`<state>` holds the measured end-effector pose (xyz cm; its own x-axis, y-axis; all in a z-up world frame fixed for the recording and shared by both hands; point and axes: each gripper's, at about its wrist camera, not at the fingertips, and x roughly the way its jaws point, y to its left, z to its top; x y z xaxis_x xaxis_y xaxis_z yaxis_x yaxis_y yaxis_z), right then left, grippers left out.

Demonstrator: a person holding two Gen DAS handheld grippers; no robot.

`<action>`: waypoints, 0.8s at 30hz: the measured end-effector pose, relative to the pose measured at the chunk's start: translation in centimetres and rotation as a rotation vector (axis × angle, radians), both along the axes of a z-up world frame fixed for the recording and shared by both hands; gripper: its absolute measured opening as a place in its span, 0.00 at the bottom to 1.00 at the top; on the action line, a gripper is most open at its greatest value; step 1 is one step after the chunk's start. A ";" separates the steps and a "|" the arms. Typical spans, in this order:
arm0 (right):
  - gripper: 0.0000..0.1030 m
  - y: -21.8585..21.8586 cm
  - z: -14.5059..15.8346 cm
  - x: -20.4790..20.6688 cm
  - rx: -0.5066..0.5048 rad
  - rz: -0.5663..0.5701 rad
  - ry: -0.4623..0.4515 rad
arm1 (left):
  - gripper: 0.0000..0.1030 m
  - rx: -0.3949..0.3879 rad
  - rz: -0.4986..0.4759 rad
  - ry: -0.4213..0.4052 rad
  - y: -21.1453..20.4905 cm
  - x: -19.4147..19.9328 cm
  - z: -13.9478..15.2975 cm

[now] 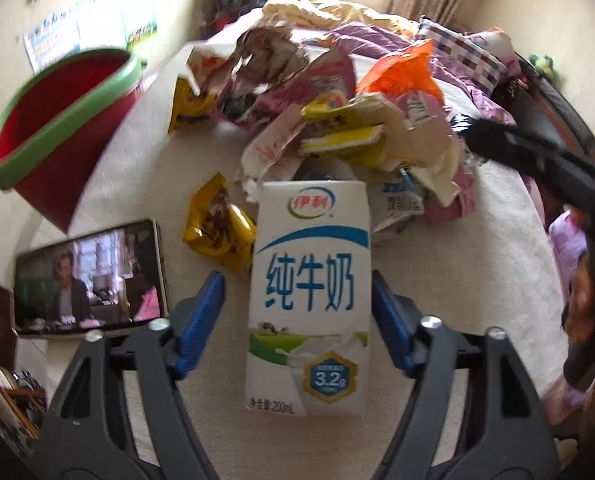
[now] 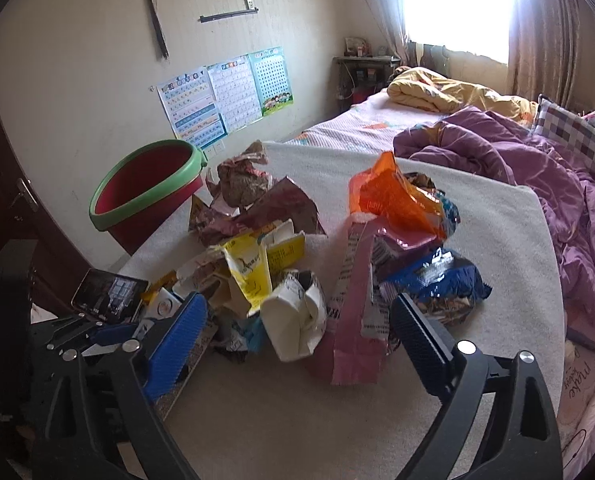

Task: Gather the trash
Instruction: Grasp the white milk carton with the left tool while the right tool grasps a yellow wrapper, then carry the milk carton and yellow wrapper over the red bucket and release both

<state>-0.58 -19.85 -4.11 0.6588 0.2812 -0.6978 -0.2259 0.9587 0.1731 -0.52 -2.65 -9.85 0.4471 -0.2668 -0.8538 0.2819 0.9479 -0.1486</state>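
Observation:
A white milk carton [image 1: 309, 292] with blue characters lies on the white mat between the fingers of my left gripper [image 1: 297, 312], which is open; there are gaps on both sides of the carton. A heap of trash [image 1: 337, 120] lies beyond it: wrappers, torn cartons, an orange bag. A yellow snack wrapper [image 1: 217, 232] lies left of the carton. The red bin with a green rim [image 1: 57, 120] stands at the left. My right gripper [image 2: 297, 328] is open over the near edge of the trash heap [image 2: 297, 248], around a crumpled white carton [image 2: 293, 320]. The bin [image 2: 145, 188] is far left.
A phone [image 1: 89, 280] playing video stands at the left; it also shows in the right wrist view [image 2: 109, 292]. Purple and yellow bedding [image 2: 517, 160] lies behind and to the right of the mat [image 2: 477, 240]. The right gripper's arm [image 1: 557, 168] crosses the right side.

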 end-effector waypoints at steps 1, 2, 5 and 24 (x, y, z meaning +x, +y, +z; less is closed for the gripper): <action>0.76 -0.2 -0.3 0.1 0.016 0.003 0.025 | 0.49 -0.014 0.004 0.022 0.2 0.2 -0.2; 0.67 -0.5 -0.6 0.3 0.039 0.008 0.048 | 0.48 -0.019 0.007 0.037 0.2 0.4 -0.3; 0.61 -1.1 -0.6 0.7 0.086 0.018 0.073 | 0.48 -0.015 -0.007 0.046 -0.2 0.6 -0.4; 0.27 5.3 -1.0 5.6 0.006 0.278 0.136 | 0.48 -0.102 0.109 -0.010 2.7 1.0 2.5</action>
